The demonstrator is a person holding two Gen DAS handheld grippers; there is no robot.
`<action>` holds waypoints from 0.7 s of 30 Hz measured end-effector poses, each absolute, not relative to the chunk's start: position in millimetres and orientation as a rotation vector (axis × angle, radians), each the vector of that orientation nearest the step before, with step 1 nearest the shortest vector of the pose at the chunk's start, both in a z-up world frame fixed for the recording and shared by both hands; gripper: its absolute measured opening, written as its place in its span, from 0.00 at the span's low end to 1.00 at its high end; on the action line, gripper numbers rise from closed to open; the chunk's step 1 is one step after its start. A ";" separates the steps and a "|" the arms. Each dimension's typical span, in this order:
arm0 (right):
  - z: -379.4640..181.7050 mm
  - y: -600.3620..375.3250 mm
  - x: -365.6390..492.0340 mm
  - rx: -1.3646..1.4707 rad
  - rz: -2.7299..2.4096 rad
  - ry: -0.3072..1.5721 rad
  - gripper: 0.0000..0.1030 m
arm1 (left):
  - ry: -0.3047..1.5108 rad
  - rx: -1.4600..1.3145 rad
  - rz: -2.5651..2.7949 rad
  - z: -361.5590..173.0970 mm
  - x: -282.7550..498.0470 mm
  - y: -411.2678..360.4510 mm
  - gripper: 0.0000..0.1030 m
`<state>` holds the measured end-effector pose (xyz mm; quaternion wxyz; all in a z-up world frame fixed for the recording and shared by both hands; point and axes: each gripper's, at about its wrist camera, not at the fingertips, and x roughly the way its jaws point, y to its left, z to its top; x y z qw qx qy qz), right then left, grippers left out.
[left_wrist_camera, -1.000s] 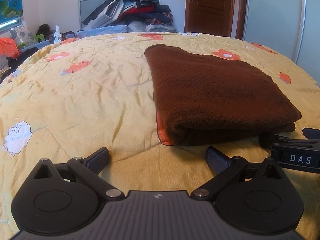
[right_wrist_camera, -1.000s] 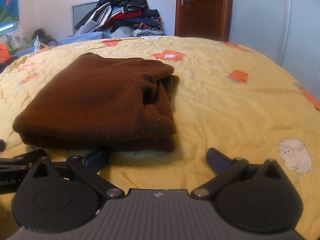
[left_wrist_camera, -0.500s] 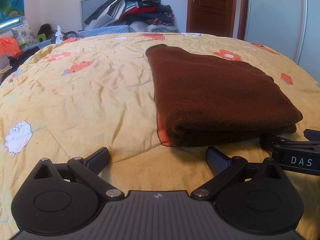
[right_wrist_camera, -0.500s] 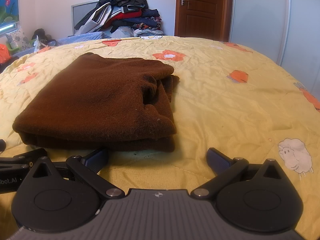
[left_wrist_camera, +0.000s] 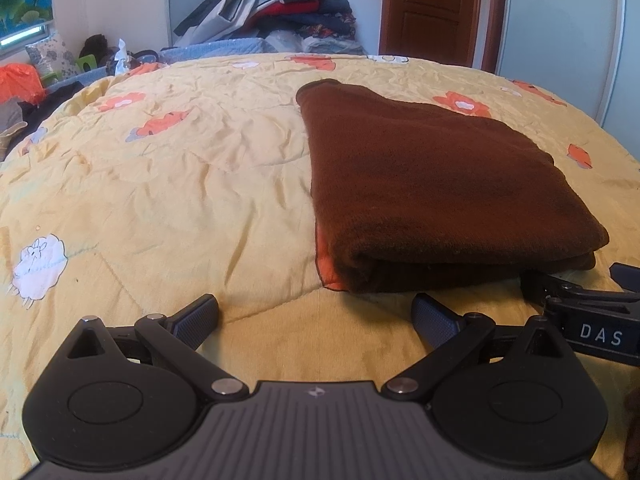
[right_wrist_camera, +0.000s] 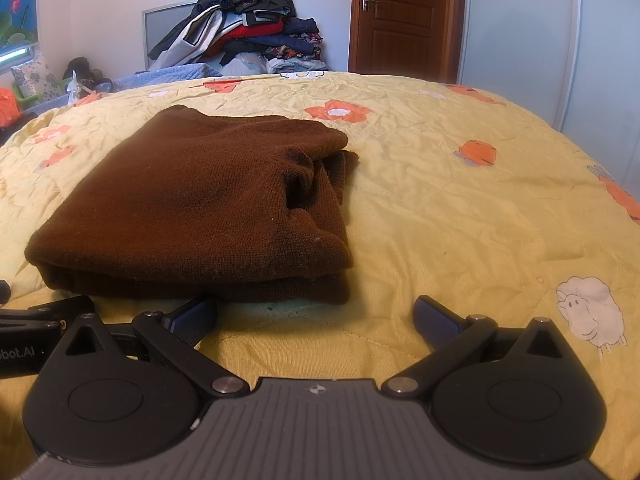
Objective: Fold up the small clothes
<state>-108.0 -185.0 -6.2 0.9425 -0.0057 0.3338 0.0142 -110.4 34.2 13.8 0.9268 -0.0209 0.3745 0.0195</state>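
Observation:
A folded brown knitted garment lies flat on the yellow flowered quilt; it also shows in the right wrist view. My left gripper is open and empty, low over the quilt just in front of the garment's near left corner. My right gripper is open and empty, just in front of the garment's near right corner. The right gripper's body shows at the right edge of the left wrist view. The left gripper's body shows at the left edge of the right wrist view.
A heap of clothes is piled beyond the far edge of the bed. A brown door and a white wardrobe stand at the back right. Cluttered items sit off the bed's far left.
Both grippers stay open in front of the garment. The left wrist view has shifted very slightly; the garment has not moved.

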 end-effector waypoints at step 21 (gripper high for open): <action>10.1 -183.3 -98.8 -0.049 0.125 0.882 1.00 | 0.868 -0.049 0.056 20.9 -105.5 25.9 1.00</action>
